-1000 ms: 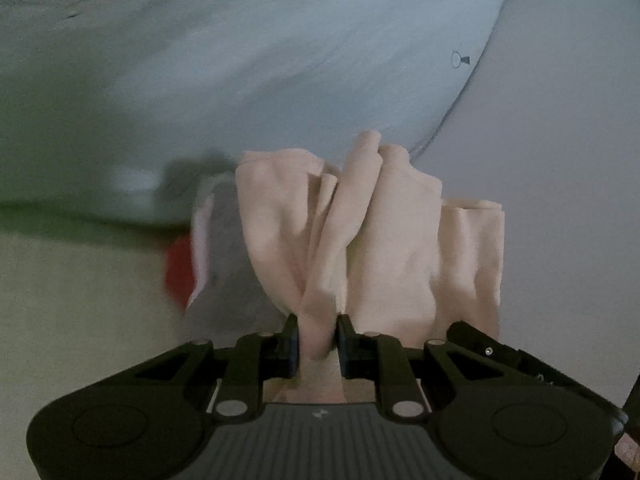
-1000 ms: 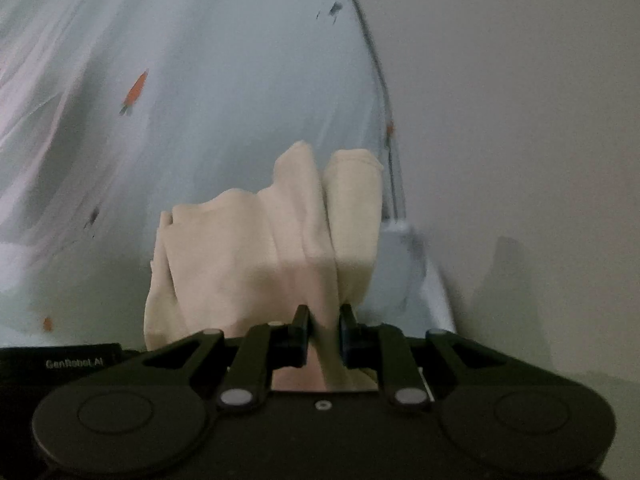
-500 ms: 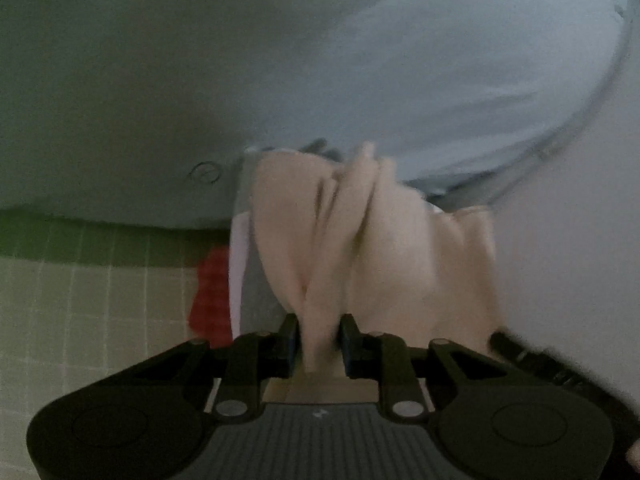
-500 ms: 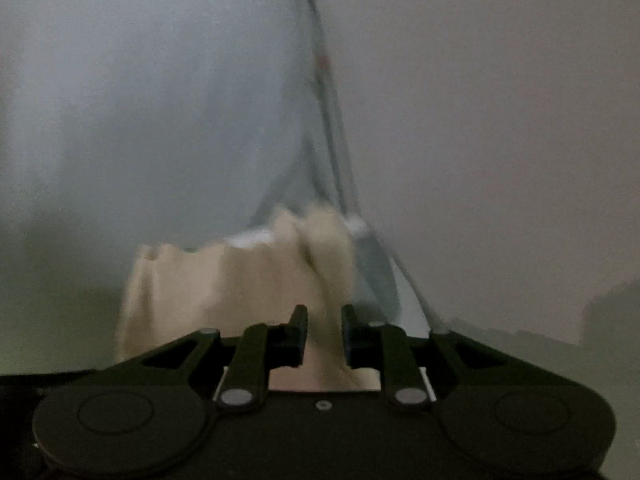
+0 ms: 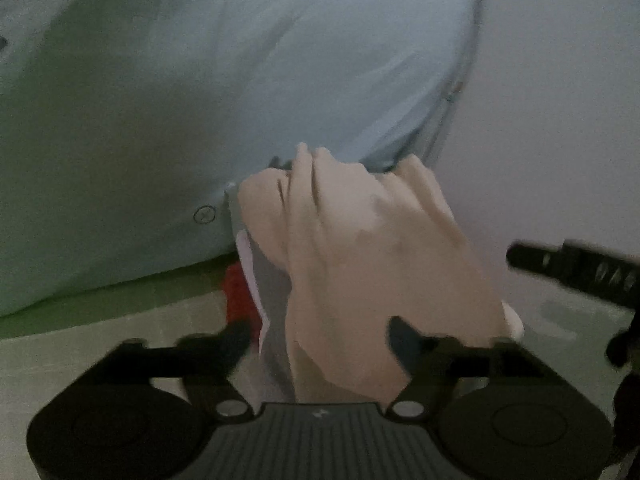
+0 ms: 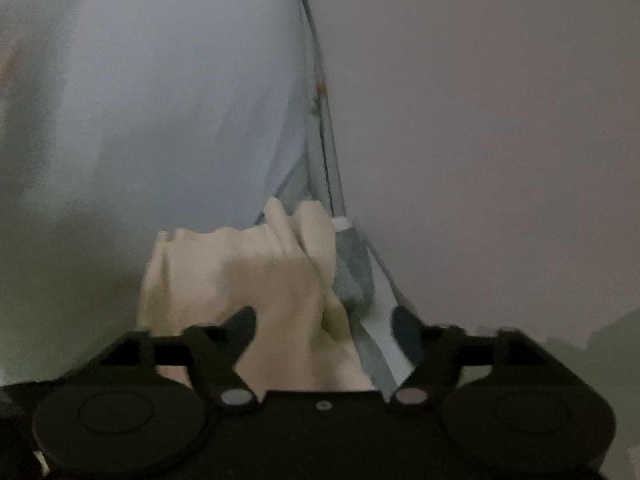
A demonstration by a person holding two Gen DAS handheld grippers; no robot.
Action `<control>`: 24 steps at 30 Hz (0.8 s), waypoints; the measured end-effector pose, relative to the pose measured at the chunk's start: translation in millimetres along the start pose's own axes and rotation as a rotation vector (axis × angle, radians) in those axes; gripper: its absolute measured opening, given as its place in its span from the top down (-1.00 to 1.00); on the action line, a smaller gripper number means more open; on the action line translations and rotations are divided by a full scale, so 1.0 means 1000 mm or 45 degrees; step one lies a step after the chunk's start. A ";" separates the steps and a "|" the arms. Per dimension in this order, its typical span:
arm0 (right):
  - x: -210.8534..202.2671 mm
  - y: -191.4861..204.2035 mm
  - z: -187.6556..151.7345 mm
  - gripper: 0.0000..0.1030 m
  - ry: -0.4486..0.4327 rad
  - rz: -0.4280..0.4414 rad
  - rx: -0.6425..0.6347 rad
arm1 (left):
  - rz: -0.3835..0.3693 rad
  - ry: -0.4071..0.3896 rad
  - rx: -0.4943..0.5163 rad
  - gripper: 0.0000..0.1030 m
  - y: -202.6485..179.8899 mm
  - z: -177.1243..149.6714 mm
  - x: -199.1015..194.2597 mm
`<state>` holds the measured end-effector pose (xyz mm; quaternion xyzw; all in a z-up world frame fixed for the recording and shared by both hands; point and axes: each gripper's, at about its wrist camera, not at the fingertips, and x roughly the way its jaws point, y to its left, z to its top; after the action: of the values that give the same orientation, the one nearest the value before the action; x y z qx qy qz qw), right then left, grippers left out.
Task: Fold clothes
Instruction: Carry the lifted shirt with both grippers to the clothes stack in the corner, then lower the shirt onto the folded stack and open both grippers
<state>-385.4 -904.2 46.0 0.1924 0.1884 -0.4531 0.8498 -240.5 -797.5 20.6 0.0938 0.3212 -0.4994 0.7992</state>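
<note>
From the left wrist we saw a pale blue sheet (image 5: 240, 80) behind the bunched cream garment (image 5: 360, 248), which lay between our left gripper's (image 5: 318, 334) opening jaws. From the right wrist, the garment (image 6: 248, 272) sat likewise within our right gripper's (image 6: 324, 326) opening jaws, a wall (image 6: 480, 120) beyond.

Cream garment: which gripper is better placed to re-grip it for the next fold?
Left, marginally. The left gripper, jaws opening, has the cream garment centred between them; the right gripper, also opening, has its edge.
</note>
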 end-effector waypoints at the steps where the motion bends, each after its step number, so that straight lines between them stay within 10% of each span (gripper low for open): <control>1: -0.010 0.002 -0.003 -0.72 -0.010 0.001 -0.021 | 0.011 -0.005 0.009 -0.87 -0.003 -0.007 -0.009; 4: -0.040 0.008 -0.012 -0.98 -0.040 0.002 -0.083 | -0.002 -0.011 -0.005 -0.99 -0.006 -0.028 -0.039; 24: -0.162 -0.025 -0.142 -1.00 0.182 -0.041 -0.017 | 0.196 -0.059 0.156 -1.00 -0.052 -0.126 -0.154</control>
<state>-511.4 -733.0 0.6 0.2153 0.2547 -0.4505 0.8281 -383.2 -649.9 25.4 0.1553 0.2632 -0.4573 0.8351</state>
